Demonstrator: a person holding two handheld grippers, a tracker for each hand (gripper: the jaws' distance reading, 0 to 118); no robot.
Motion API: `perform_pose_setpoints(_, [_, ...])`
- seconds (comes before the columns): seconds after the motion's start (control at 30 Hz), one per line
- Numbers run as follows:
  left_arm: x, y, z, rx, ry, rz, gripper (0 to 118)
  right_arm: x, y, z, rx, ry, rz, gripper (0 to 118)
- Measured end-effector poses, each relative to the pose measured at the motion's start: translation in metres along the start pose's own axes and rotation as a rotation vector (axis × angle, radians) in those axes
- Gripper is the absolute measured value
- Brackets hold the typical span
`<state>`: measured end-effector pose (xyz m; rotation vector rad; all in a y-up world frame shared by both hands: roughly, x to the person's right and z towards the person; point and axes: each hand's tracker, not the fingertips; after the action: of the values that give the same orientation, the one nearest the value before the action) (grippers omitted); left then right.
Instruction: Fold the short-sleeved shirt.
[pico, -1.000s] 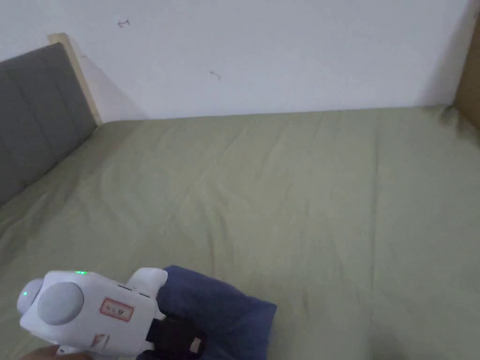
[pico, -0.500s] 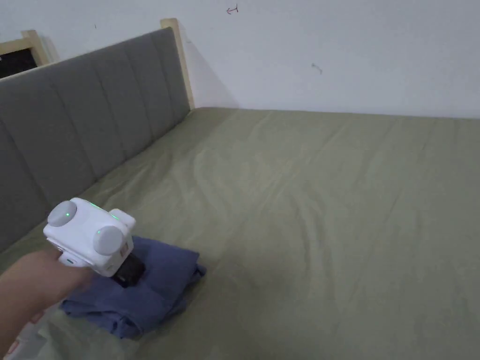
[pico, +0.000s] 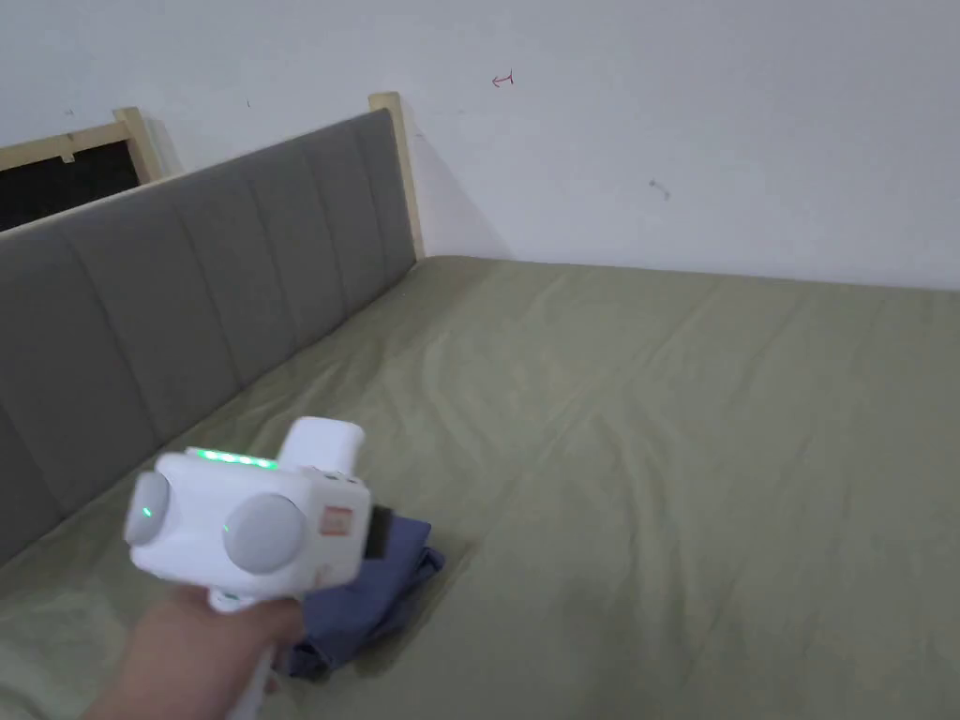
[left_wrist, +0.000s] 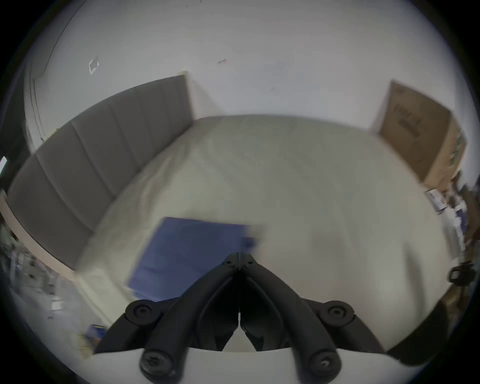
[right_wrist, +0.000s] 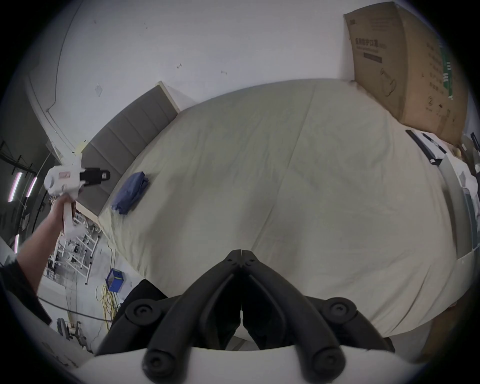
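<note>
A wide bed (pico: 656, 450) under a wrinkled olive sheet; a folded blue shirt (pico: 375, 600) lies on it near the grey headboard (pico: 187, 300), at the sheet's edge.

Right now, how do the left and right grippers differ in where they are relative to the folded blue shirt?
The left gripper is held up near the folded blue shirt and the grey headboard; the right gripper is far from the shirt, at the green bed sheet's near edge. The shirt looks large in the left gripper view and small in the right gripper view. Both grippers have their jaws together, with nothing between them.
</note>
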<state>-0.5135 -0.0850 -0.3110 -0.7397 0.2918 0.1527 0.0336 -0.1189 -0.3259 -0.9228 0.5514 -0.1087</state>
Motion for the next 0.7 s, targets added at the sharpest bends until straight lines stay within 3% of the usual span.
perform_pose_setpoints(0.07, [0.033,-0.014,0.015,0.028,-0.151,-0.003,0,0.004,0.005,0.013,0.028,0.001,-0.022,0])
perform_pose_setpoints(0.2, [0.108,-0.031,0.066,0.202,-0.284,0.031,0,0.009,0.013,0.051,0.119,0.022,-0.058,0])
perform_pose_setpoints(0.33, [0.166,-0.029,0.128,0.371,-0.424,0.048,0,0.004,0.019,0.102,0.271,0.021,-0.024,0])
perform_pose_setpoints(0.47, [0.202,-0.024,0.192,0.661,-0.356,-0.029,0,-0.018,0.015,0.160,0.560,-0.104,0.115,0])
perform_pose_setpoints(0.57, [0.211,-0.029,0.223,0.849,-0.219,-0.048,0,-0.033,0.002,0.192,0.831,-0.189,0.190,0])
perform_pose_setpoints(0.7, [0.226,-0.056,0.241,0.996,-0.041,-0.057,0,-0.044,-0.013,0.197,1.044,-0.459,0.241,0])
